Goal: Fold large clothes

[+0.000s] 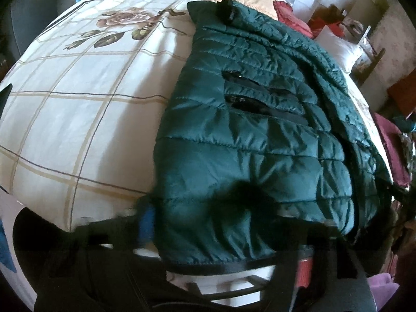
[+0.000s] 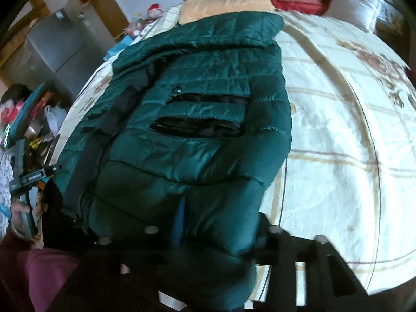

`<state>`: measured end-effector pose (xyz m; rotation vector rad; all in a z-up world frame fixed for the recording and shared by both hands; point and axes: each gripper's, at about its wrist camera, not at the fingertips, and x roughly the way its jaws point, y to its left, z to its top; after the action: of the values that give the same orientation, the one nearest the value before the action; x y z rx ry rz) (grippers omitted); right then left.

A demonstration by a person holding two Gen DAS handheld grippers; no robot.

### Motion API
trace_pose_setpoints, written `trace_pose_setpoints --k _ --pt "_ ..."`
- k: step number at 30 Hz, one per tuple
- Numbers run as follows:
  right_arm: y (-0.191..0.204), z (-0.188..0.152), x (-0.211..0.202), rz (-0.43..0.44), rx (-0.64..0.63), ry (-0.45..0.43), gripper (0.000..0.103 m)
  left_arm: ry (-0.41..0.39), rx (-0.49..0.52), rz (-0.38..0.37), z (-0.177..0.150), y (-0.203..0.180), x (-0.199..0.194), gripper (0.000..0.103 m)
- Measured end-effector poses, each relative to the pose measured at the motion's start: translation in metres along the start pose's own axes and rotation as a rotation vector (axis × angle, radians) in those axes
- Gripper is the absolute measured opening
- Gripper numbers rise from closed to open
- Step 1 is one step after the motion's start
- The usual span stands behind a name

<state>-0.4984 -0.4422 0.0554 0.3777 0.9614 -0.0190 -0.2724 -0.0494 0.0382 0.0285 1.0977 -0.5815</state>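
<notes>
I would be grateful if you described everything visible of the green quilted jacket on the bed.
The jacket is dark green, shiny and puffy, stitched in horizontal quilted bands. It lies spread lengthwise on the checked floral bedsheet, collar toward the far pillows, hem nearest the cameras. Two dark slit openings cross its middle, and a dark strip runs along one long edge. The left gripper and the right gripper each pinch its hem at the bed's near edge.
</notes>
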Motion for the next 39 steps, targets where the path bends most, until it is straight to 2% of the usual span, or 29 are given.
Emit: trace_pose_setpoints --k 1,3,6,12,16,20,27,33,39 --pt "0.000 0.001 -0.002 0.003 0.002 -0.007 0.027 -0.005 -0.001 -0.004 0.001 0.000 -0.002 0.042" --pt "-0.002 0.006 -0.009 0.025 0.011 -0.030 0.021 -0.030 0.011 -0.002 0.005 -0.001 -0.010 0.023" --pt "-0.003 0.020 -0.029 0.089 0.027 -0.098 0.017 -0.059 -0.002 -0.057 0.017 0.000 -0.025 0.016" --pt "0.002 0.053 -0.053 0.137 0.040 -0.210 0.017 -0.169 0.019 -0.064 0.045 -0.009 -0.050 0.016" --pt "0.002 0.073 -0.060 0.118 0.035 -0.255 0.017 -0.237 0.007 -0.073 0.069 -0.012 -0.061 0.016" --pt "0.001 0.098 -0.064 0.092 0.036 -0.309 0.017 -0.322 -0.053 -0.075 0.098 -0.009 -0.065 0.016" --pt "-0.012 0.152 -0.057 0.043 0.083 -0.358 0.017 -0.420 -0.050 -0.058 0.156 -0.026 -0.064 0.016" --pt "-0.029 0.208 -0.031 -0.008 0.151 -0.364 0.017 -0.434 -0.079 -0.026 0.215 -0.033 -0.038 0.016" --pt "-0.046 0.262 0.004 -0.064 0.195 -0.341 0.017 -0.405 -0.115 0.058 0.272 -0.027 0.011 0.016"
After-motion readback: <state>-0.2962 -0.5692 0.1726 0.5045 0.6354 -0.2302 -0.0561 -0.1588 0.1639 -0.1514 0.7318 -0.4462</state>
